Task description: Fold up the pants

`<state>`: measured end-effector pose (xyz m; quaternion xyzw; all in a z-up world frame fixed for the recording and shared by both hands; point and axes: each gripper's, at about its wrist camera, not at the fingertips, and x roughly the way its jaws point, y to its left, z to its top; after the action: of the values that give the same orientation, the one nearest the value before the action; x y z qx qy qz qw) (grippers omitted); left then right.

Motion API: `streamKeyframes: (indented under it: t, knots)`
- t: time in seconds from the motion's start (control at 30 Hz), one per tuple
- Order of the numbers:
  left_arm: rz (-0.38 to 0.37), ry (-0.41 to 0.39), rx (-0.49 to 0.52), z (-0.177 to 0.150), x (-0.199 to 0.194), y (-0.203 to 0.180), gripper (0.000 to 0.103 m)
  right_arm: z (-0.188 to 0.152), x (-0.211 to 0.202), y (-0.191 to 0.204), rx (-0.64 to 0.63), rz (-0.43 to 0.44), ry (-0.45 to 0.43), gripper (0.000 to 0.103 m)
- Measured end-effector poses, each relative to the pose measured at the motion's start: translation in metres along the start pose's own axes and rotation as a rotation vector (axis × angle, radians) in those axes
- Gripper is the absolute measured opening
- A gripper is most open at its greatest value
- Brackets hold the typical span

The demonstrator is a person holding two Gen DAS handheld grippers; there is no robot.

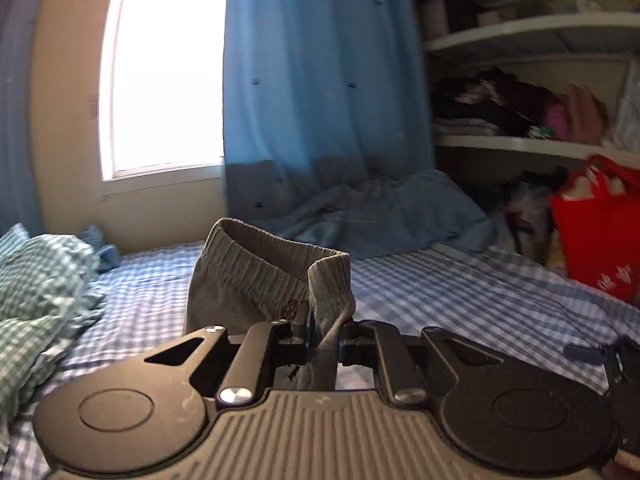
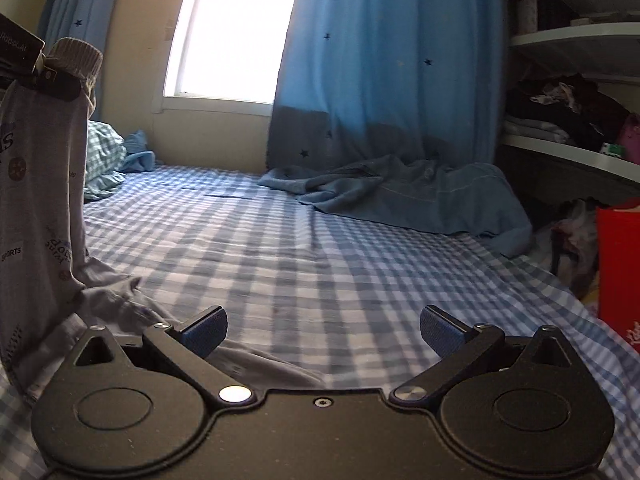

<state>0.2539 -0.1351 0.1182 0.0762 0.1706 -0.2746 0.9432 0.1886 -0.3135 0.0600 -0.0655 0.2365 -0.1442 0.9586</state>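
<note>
The grey pants (image 1: 248,284) hang from my left gripper (image 1: 324,340), which is shut on the ribbed waistband and holds it up above the bed. In the right wrist view the pants (image 2: 40,200) hang at the far left, printed with small logos, their lower part trailing onto the checked sheet. The left gripper (image 2: 52,80) shows there at the top left, clamped on the waistband. My right gripper (image 2: 322,336) is open and empty, low over the bed, with pants fabric lying just under its left finger (image 2: 206,334).
The bed has a blue checked sheet (image 2: 320,248). A blue curtain (image 2: 384,80) pools on the bed at the back. A green checked blanket (image 1: 40,280) is bunched at the left. Shelves with clothes (image 1: 520,112) and a red bag (image 1: 600,232) stand at the right.
</note>
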Motion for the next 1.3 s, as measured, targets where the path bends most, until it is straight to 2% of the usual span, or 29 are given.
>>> streamKeyframes:
  t: [0.1,0.13,0.17,0.23,0.27,0.33,0.47,0.53,0.6,0.67,0.7,0.77,0.8,0.83,0.87,0.9,0.97,1.0,1.03,1.13,1.2,1.27,1.3]
  knots:
    - [-0.128,0.077,0.085,-0.024,0.031,-0.050,0.015,-0.021,-0.003,-0.041,0.011,-0.066,0.044,0.102]
    - [-0.160,0.106,0.102,-0.035,0.042,-0.062,0.024,-0.029,-0.002,-0.053,0.009,-0.087,0.066,0.102]
    - [-0.202,0.142,0.123,-0.048,0.049,-0.077,0.047,-0.037,0.000,-0.064,0.006,-0.108,0.085,0.102]
    - [-0.264,0.201,0.155,-0.070,0.057,-0.098,0.076,-0.052,0.004,-0.083,0.003,-0.133,0.121,0.102]
    - [-0.285,0.213,0.170,-0.080,0.057,-0.103,0.078,-0.058,0.007,-0.090,0.001,-0.139,0.143,0.102]
    - [-0.299,0.247,0.212,-0.095,0.053,-0.111,0.080,-0.071,0.011,-0.099,0.000,-0.144,0.171,0.102]
    - [-0.236,0.309,0.239,-0.112,0.048,-0.100,0.084,-0.074,0.019,-0.102,0.027,-0.075,0.185,0.102]
    - [-0.200,0.348,0.278,-0.120,0.049,-0.092,0.083,-0.065,0.019,-0.092,0.087,0.017,0.177,0.102]
    - [-0.185,0.371,0.296,-0.125,0.046,-0.081,0.082,-0.055,0.026,-0.088,0.212,0.167,0.186,0.102]
    - [-0.181,0.390,0.273,-0.128,0.044,-0.067,0.082,-0.047,0.037,-0.081,0.321,0.302,0.230,0.101]
    - [-0.181,0.405,0.255,-0.130,0.043,-0.060,0.082,-0.043,0.044,-0.074,0.375,0.370,0.272,0.098]
    - [-0.182,0.437,0.222,-0.135,0.039,-0.048,0.082,-0.042,0.058,-0.062,0.456,0.425,0.357,0.085]
    - [-0.185,0.446,0.203,-0.136,0.038,-0.043,0.082,-0.042,0.063,-0.056,0.469,0.415,0.394,0.069]
    - [-0.187,0.452,0.178,-0.137,0.035,-0.038,0.084,-0.043,0.067,-0.050,0.464,0.391,0.428,0.049]
    - [-0.185,0.456,0.146,-0.137,0.031,-0.032,0.088,-0.044,0.069,-0.044,0.452,0.360,0.456,0.042]
    - [-0.179,0.457,0.109,-0.136,0.027,-0.025,0.091,-0.046,0.069,-0.041,0.452,0.345,0.464,0.041]
    - [-0.179,0.453,0.035,-0.132,0.020,-0.014,0.097,-0.047,0.063,-0.040,0.462,0.342,0.460,0.033]
    - [-0.180,0.447,0.000,-0.128,0.016,-0.008,0.098,-0.044,0.058,-0.041,0.461,0.330,0.450,0.016]
    - [-0.176,0.436,-0.030,-0.124,0.012,-0.003,0.100,-0.042,0.053,-0.043,0.456,0.313,0.453,0.003]
    - [-0.116,0.383,-0.105,-0.116,0.003,0.015,0.103,-0.037,0.041,-0.049,0.443,0.315,0.463,0.004]
    - [-0.026,0.396,-0.141,-0.115,0.008,0.027,0.103,-0.041,0.040,-0.045,0.385,0.298,0.485,0.011]
    - [0.022,0.414,-0.200,-0.118,0.015,0.042,0.103,-0.040,0.038,-0.042,0.342,0.256,0.462,0.020]
    - [0.047,0.428,-0.223,-0.119,0.020,0.048,0.103,-0.037,0.037,-0.041,0.326,0.247,0.436,0.031]
